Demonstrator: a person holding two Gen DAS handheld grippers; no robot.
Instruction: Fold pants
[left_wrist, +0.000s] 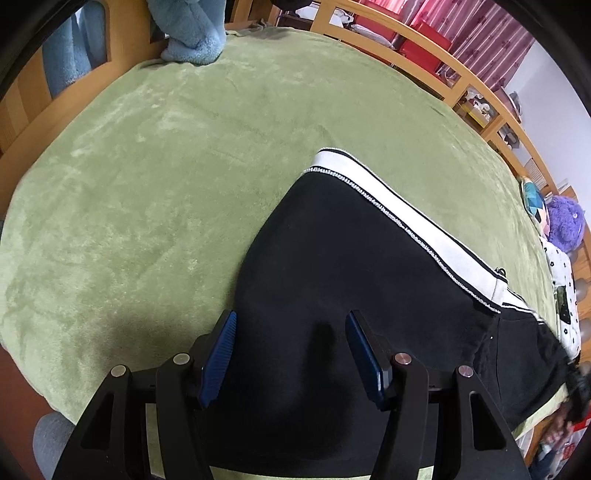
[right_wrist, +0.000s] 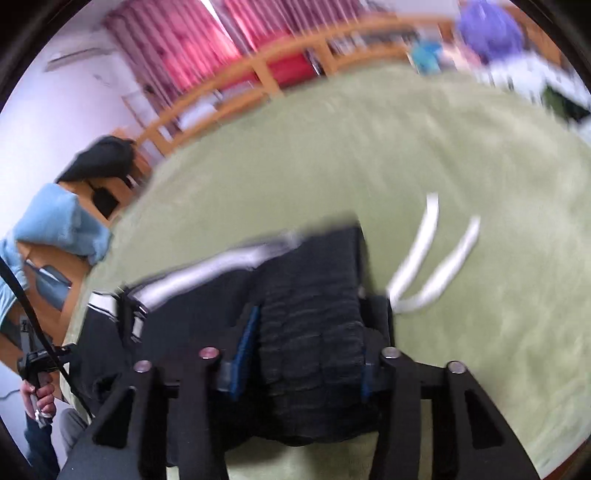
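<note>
Black pants (left_wrist: 351, 258) with a white side stripe (left_wrist: 424, 225) lie on a green blanket (left_wrist: 166, 177). My left gripper (left_wrist: 291, 325) is open above the black fabric near the leg end, with nothing between its blue pads (left_wrist: 218, 354). In the blurred right wrist view my right gripper (right_wrist: 306, 332) is shut on the ribbed black waistband (right_wrist: 310, 325) of the pants. Two white drawstrings (right_wrist: 432, 266) trail from the waistband onto the blanket (right_wrist: 369, 155).
A wooden bed rail (left_wrist: 461, 70) runs along the far side. A light blue plush (left_wrist: 195, 37) lies at the head end, and a purple plush (left_wrist: 565, 221) and spotted cloth (left_wrist: 565, 295) lie at the right edge. Red curtains (right_wrist: 207, 40) hang behind.
</note>
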